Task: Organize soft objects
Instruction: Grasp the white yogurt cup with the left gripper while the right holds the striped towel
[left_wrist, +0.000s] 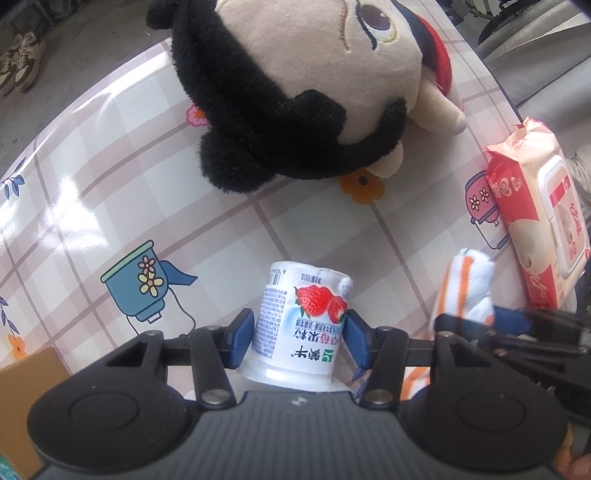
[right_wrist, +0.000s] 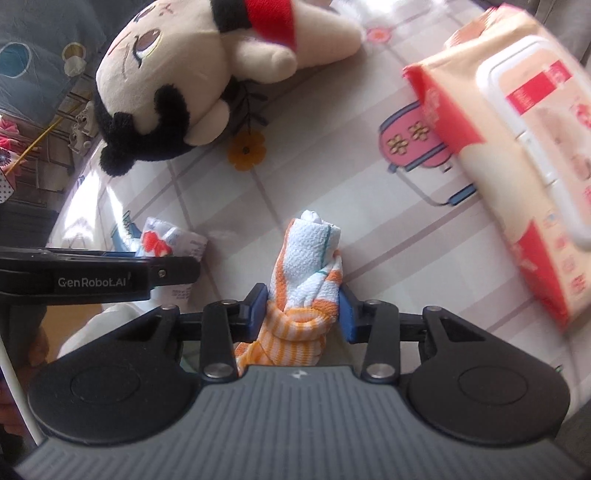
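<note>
My left gripper (left_wrist: 297, 338) is shut on a white strawberry yogurt cup (left_wrist: 301, 321), held above the table. My right gripper (right_wrist: 302, 310) is shut on a rolled orange-and-white striped towel (right_wrist: 308, 280). The towel also shows at the right of the left wrist view (left_wrist: 467, 291), and the cup at the left of the right wrist view (right_wrist: 168, 242). A plush doll (left_wrist: 295, 81) with black hair and a red collar lies on the table ahead; it also shows in the right wrist view (right_wrist: 177, 81). A pink wet-wipes pack (left_wrist: 535, 218) lies at the right, also in the right wrist view (right_wrist: 517, 147).
The table has a checked cloth (left_wrist: 129, 177) with printed cups and flowers. A brown box corner (left_wrist: 29, 398) sits at the lower left. Shoes (left_wrist: 18, 62) stand on the floor beyond the table's far edge.
</note>
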